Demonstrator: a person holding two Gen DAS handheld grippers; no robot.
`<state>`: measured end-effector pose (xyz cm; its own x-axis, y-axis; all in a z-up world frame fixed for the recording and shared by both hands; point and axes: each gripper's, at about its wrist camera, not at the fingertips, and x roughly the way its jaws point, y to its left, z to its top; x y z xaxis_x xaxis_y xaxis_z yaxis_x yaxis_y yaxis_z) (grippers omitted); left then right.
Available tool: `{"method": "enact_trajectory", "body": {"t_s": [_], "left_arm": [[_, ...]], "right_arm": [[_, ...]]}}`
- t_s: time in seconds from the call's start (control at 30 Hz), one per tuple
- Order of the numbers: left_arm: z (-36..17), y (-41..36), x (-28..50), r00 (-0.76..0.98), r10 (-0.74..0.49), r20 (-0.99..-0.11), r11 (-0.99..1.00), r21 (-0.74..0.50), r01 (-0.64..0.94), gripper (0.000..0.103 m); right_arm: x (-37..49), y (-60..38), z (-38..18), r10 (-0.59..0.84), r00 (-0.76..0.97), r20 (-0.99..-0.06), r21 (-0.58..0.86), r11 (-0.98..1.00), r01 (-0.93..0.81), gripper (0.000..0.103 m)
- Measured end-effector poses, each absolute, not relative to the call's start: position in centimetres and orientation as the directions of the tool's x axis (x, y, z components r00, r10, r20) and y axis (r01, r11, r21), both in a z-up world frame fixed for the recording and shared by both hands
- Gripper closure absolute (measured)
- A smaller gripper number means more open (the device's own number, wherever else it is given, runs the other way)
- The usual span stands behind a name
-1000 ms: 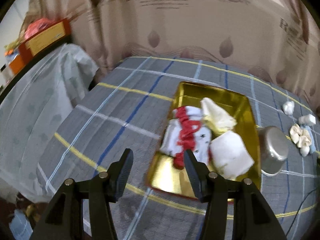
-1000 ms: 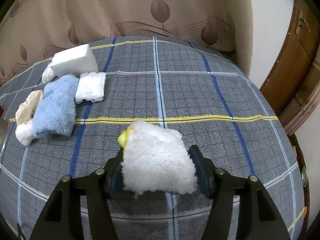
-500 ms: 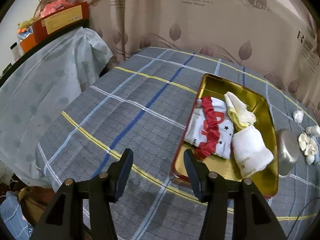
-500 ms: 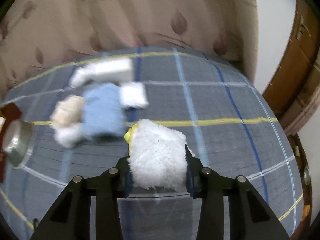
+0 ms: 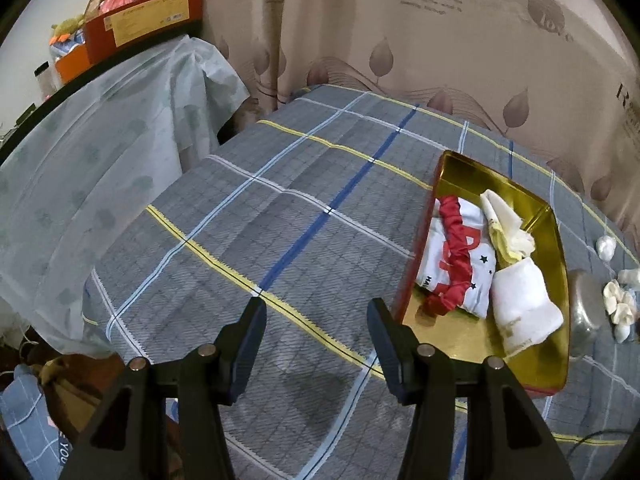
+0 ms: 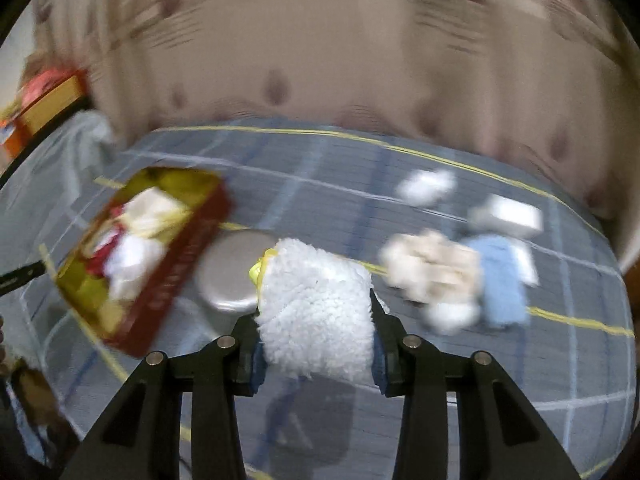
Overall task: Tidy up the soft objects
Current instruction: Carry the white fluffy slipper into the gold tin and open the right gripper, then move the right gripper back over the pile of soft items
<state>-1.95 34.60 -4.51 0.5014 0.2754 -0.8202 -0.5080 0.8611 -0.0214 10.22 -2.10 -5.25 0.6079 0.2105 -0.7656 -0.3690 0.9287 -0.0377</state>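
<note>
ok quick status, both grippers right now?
Left gripper: open, nothing between its fingers.
Right gripper: closed on the fluffy white cloth, carried above the table.

The right gripper (image 6: 316,312), which loosely framed the white fluffy cloth (image 6: 316,308) a second ago, has squeezed it narrower and swung left (the view is now blurred). The gold tray (image 6: 160,256) and metal bowl (image 6: 230,272) now appear ahead-left of it. The left gripper (image 5: 316,320) has drifted left, leaving the tray to its right.
</note>
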Motion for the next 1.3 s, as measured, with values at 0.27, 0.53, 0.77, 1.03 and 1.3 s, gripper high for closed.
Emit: {"method": "enact_trajectory", "body": {"t_s": [0.27, 0.53, 0.77, 1.03, 1.3], "left_arm": [[-2.9, 35.8, -3.1, 0.516, 0.291, -0.806, 0.853, -0.025, -0.521, 0.049], [-2.6, 37.2, -3.8, 0.502, 0.298, -0.812, 0.838, -0.029, -0.545, 0.049], [-2.5, 38.5, -4.6, 0.492, 0.295, -0.819, 0.821, -0.046, -0.569, 0.049], [-2.7, 38.0, -4.2, 0.489, 0.285, -0.824, 0.833, -0.039, -0.552, 0.049], [-2.9, 37.4, -4.0, 0.486, 0.291, -0.824, 0.84, -0.022, -0.542, 0.049]], "right_arm": [[8.5, 8.8, -6.1, 0.29, 0.556, -0.779, -0.089, 0.826, -0.556, 0.065], [8.2, 15.3, -7.7, 0.29, 0.514, -0.807, -0.125, 0.766, -0.63, 0.064], [8.7, 18.3, -9.7, 0.254, 0.492, -0.833, -0.145, 0.757, -0.637, 0.061], [8.4, 18.8, -9.5, 0.252, 0.499, -0.829, -0.15, 0.759, -0.634, 0.035], [7.7, 17.5, -6.5, 0.335, 0.514, -0.789, -0.082, 0.773, -0.63, 0.028]]}}
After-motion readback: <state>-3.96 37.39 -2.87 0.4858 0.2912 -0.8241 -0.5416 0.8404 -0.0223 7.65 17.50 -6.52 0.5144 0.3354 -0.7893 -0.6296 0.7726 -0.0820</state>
